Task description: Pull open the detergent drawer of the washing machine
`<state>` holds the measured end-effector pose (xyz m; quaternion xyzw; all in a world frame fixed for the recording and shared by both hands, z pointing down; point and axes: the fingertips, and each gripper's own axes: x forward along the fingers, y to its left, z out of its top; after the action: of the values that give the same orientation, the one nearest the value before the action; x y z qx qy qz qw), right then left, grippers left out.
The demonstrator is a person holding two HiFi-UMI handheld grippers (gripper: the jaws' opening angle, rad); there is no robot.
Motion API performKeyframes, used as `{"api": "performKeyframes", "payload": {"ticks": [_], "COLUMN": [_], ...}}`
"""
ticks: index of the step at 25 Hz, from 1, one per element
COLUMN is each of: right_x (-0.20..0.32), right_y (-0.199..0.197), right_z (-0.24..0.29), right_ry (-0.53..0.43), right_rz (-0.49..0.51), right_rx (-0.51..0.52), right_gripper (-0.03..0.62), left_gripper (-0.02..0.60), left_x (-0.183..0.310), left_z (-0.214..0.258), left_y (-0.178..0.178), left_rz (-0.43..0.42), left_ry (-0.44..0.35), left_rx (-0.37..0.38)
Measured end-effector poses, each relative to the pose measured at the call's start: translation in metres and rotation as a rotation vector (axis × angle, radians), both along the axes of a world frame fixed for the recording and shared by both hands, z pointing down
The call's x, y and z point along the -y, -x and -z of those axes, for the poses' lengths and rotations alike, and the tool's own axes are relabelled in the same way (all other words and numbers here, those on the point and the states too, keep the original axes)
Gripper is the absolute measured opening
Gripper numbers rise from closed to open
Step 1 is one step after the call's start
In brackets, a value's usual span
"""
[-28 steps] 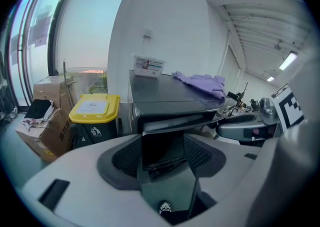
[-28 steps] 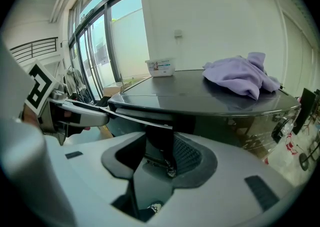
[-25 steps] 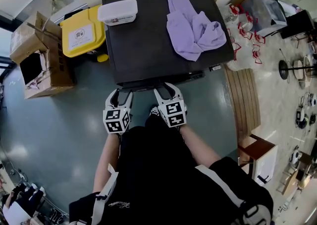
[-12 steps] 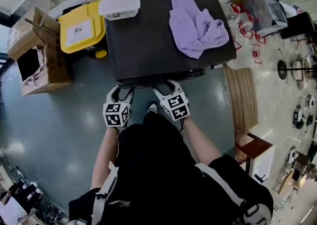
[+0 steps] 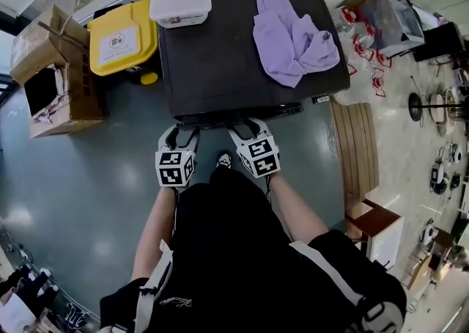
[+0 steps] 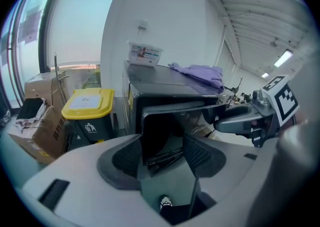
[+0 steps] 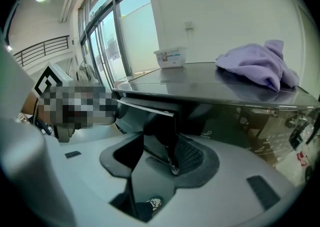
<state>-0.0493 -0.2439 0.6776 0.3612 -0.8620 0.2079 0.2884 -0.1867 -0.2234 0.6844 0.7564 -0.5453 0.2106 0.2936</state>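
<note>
1. The detergent drawer is seen partly out of the washing machine front; its inside is hidden.
2. Its panel is straddled, unpinched, by the left gripper, whose jaws are apart.
3. The right gripper has just been closing its jaws, yet they stand apart round the panel's corner.
4. The lidded box and bin are shut.

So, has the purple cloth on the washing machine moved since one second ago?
No. The purple cloth lies at the same back right corner of the washing machine top as before.

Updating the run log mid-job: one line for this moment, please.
step: drawer pull | left gripper: jaws apart at detergent drawer | right gripper: jaws just closing, drawer edge between
</note>
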Motion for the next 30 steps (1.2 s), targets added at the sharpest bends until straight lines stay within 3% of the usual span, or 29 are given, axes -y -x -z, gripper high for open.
{"api": "performKeyframes", "payload": {"ticks": [30], "right_x": [-0.020], "right_y": [-0.008], "right_z": [0.003], "right_ry": [-0.007], "right_rz": [-0.009], "right_rx": [0.001], "right_gripper": [0.190], "left_gripper": [0.259], "left_x": [-0.020], "left_z": [0.004], "left_y": [-0.006], "left_rz": [-0.001], "left_ry": [0.003], "left_rx": [0.004]}}
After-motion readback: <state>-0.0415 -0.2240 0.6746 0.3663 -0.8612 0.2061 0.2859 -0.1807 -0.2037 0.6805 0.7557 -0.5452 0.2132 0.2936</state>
